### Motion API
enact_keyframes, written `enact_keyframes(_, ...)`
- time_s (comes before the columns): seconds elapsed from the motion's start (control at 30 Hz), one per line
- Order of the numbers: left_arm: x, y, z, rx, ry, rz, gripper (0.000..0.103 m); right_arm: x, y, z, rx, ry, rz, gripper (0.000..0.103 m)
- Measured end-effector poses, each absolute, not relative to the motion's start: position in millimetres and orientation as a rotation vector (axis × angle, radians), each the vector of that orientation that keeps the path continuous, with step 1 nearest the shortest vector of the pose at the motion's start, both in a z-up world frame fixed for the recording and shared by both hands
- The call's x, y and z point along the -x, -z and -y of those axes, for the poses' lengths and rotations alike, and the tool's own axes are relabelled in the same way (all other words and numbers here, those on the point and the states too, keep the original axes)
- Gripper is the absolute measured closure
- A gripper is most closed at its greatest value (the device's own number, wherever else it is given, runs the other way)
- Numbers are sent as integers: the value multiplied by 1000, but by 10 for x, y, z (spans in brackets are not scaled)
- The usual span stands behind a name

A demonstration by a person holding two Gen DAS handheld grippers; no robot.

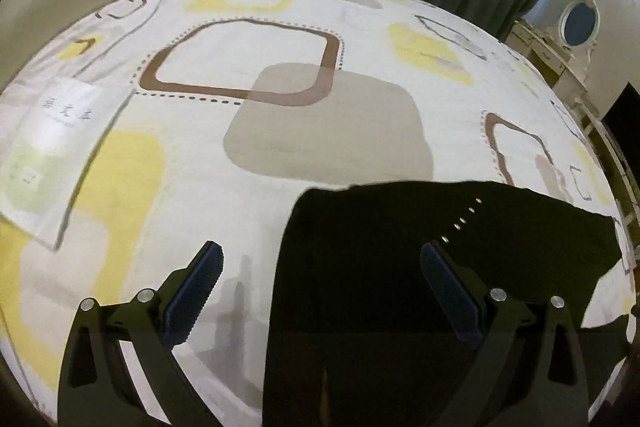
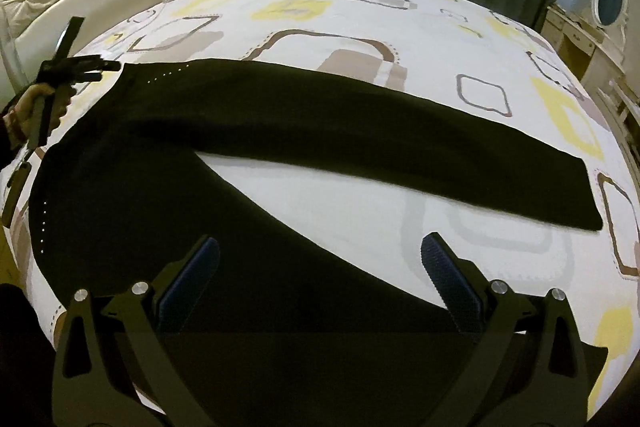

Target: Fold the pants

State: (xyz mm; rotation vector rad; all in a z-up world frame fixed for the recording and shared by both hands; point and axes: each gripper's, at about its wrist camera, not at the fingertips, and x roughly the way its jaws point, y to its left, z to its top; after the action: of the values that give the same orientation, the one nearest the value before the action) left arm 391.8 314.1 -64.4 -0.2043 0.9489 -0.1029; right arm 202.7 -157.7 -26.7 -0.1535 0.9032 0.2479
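1. Black pants (image 2: 248, 131) lie spread flat on the patterned bedsheet (image 2: 360, 27), waist toward 9 o'clock in the right wrist view, the 2 legs fanning apart toward 3 and 5 o'clock.
2. The far leg runs long across the bed to its cuff near 3 o'clock; the near leg passes straight under the right gripper (image 2: 320, 259).
3. Right gripper: jaws spread wide, nothing between them. Its left finger hangs over the near leg's dark cloth, its right finger over bare sheet just past the leg's edge. Whether it touches the fabric, I cannot tell.
4. Left gripper (image 1: 322, 267), from its own camera: jaws also parted wide and empty, the pants' waist corner filling the view from 6 to 3 o'clock. Its right finger sits over black cloth, its left finger over the sheet.
5. From the right wrist view, that left gripper shows at 9 o'clock, held in a hand (image 2: 34, 111), right beside the waistband's far corner.
6. A row of small pale dots marks the waist area near each side.
7. A white paper sheet (image 1: 48, 147) lies at 9 o'clock in the left view, well apart from the pants.
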Motion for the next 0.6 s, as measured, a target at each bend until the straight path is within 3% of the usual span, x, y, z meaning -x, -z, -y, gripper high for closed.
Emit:
enact_keyframes(0.43,-4245,831,-2971,121,223,-963,5,-2194,475,1397,153,-308,-958,2)
enact_keyframes(0.47,-4253,853,-2964,120,222,-969,8,-2205,477,1396,153,-309,-958,2)
enact_keyframes(0.53,-4265,904,-2955,105,222,-984,56,-2230,477,1390,152,-312,-956,2)
enact_keyframes(0.6,-4264,931,-2989,115,222,-989,57,-2244,480,1384,154,-314,-955,2)
